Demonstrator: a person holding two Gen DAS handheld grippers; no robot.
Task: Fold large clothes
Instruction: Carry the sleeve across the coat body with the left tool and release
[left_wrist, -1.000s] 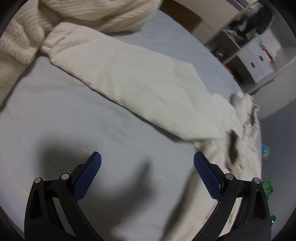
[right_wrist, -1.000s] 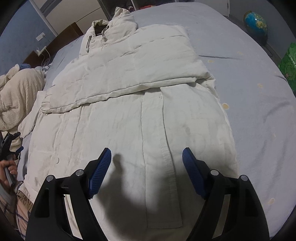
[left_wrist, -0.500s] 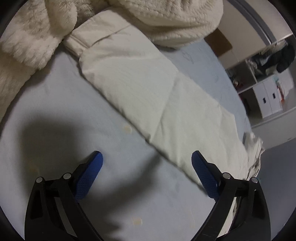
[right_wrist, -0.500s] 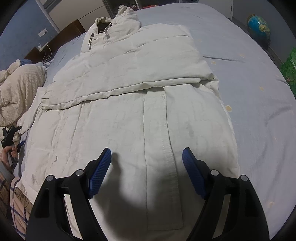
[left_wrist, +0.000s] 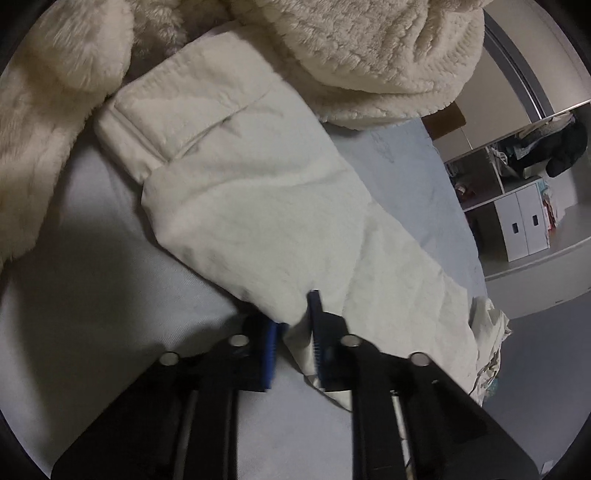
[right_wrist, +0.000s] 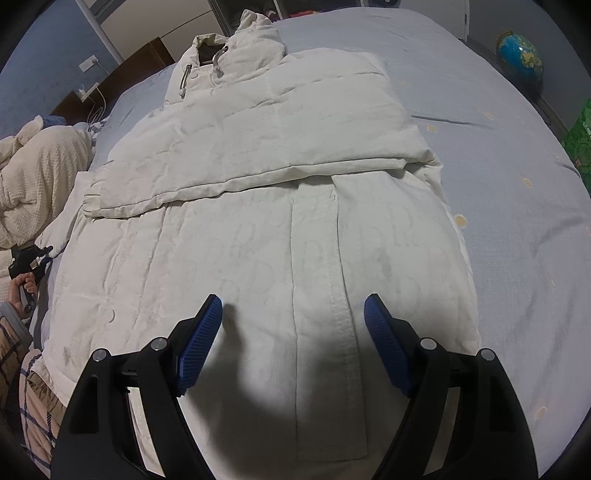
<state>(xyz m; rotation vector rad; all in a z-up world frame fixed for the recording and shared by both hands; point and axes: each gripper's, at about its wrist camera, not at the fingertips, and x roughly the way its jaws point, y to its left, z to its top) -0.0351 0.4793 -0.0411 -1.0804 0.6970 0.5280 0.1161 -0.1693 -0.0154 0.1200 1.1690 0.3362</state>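
A cream padded jacket (right_wrist: 280, 236) lies front up on the blue-grey bed, hood at the far end, one sleeve (right_wrist: 258, 147) folded across the chest. Its other sleeve (left_wrist: 240, 192) stretches out to the side, cuff (left_wrist: 140, 129) at the far end. My left gripper (left_wrist: 293, 325) is shut on the near edge of this sleeve. In the right wrist view that gripper (right_wrist: 27, 258) shows small at the left edge beside the sleeve. My right gripper (right_wrist: 293, 332) is open and empty, hovering above the jacket's lower front and button placket.
A fluffy cream blanket (left_wrist: 351, 48) is heaped past the sleeve cuff, and it also shows in the right wrist view (right_wrist: 33, 173). The bed sheet (right_wrist: 498, 177) spreads to the right. A globe (right_wrist: 519, 59) and a green box (right_wrist: 580, 147) stand beyond the bed. White shelves (left_wrist: 524, 218) stand off the bed.
My left gripper moved in along the outstretched sleeve and shut on its near edge. My right gripper stayed open over the jacket front, nearly still.
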